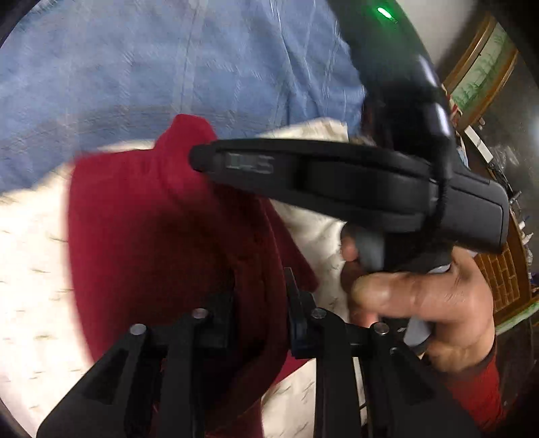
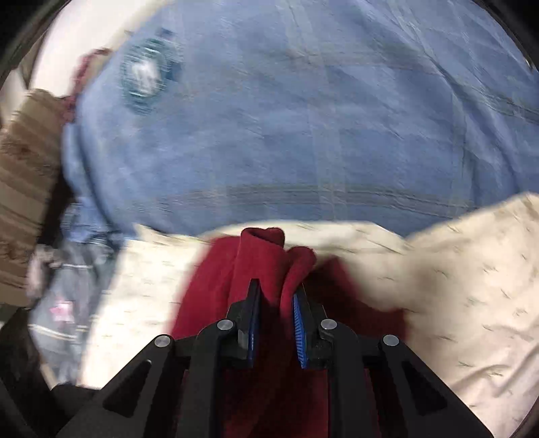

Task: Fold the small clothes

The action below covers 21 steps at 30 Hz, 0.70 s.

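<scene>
1. The work surface is covered by a creased blue sheet (image 2: 303,118); whether it is a bed or a desk underneath cannot be told. A round blue-and-white printed patch (image 2: 145,75) shows on the sheet at the far left of the right wrist view.
2. A cream cloth (image 2: 471,286) with small dark flecks lies on the blue sheet, near the cameras.
3. The red garment (image 1: 151,236) (the task item) rests on top of the cream cloth, bunched rather than flat.
4. The right tongs (image 2: 276,323) are clamped on a raised fold of the red garment. The fabric stands up between the blue-ribbed pads (image 2: 298,323) and rises past the fingertips as a rolled ridge.
5. The left tongs (image 1: 259,303) sit over the near edge of the red garment. Red fabric lies between the fingers, but the left finger is dark and blurred, so it cannot be told whether these tongs are gripping or parted.
6. In the left wrist view, the right hand (image 1: 421,303) grips the black handle of the other tool, which crosses the frame above the red garment; a red sleeve cuff (image 1: 478,387) shows at the wrist.
7. A green indicator light (image 1: 384,13) glows on the black body at the top.
8. At the left edge of the right wrist view lies a heap of other clothes (image 2: 27,168) (tan-striped and grey items, blurred).
</scene>
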### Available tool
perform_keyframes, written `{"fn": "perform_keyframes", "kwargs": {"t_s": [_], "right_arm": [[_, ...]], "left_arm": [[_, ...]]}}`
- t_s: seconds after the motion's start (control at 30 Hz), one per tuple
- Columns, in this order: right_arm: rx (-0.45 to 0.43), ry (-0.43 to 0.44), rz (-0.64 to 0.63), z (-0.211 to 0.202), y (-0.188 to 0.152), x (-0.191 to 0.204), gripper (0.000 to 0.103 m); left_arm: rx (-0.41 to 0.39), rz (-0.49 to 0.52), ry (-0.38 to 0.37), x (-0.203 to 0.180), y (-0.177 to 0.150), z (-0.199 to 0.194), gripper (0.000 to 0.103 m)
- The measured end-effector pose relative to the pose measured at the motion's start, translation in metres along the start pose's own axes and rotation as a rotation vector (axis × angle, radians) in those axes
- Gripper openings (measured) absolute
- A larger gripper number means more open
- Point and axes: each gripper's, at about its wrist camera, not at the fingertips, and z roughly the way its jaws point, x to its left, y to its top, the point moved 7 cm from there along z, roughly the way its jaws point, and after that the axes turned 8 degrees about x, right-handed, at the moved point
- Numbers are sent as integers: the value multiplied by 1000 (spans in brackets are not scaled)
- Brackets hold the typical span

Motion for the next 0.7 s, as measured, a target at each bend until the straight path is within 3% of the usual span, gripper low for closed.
{"fn": "perform_keyframes", "kwargs": {"t_s": [0.1,0.23,0.33,0.43,0.47,0.53,0.57,0.63,0.7], "right_arm": [[42,-10,69,19,-14,-26,27],[-21,84,151,-13,-24,-40,45],[-48,116,112,-41,-44,-33,60],[-44,148,81,-53,-70,-18,73],[-25,152,72,-52,-83,-11,74],[-4,147,45,-46,-95,-3,71],[2,113,2,-42,-102,1,54],[11,-38,-73,-35,-114,0,21],[7,-101,-94,-29,-125,-5,22]], "left_arm": [[77,-58,-59,5,-2,26,36],[-2,-29,-102,8,-5,-20,52],[-106,24,-13,18,-19,-66,60],[-157,17,137,44,-44,-82,63],[-155,8,158,56,-46,-80,63],[-123,-30,177,67,-63,-66,63],[-102,-56,176,74,-69,-60,63],[-80,-103,173,89,-81,-47,63],[-64,-122,169,88,-98,-46,63]]}}
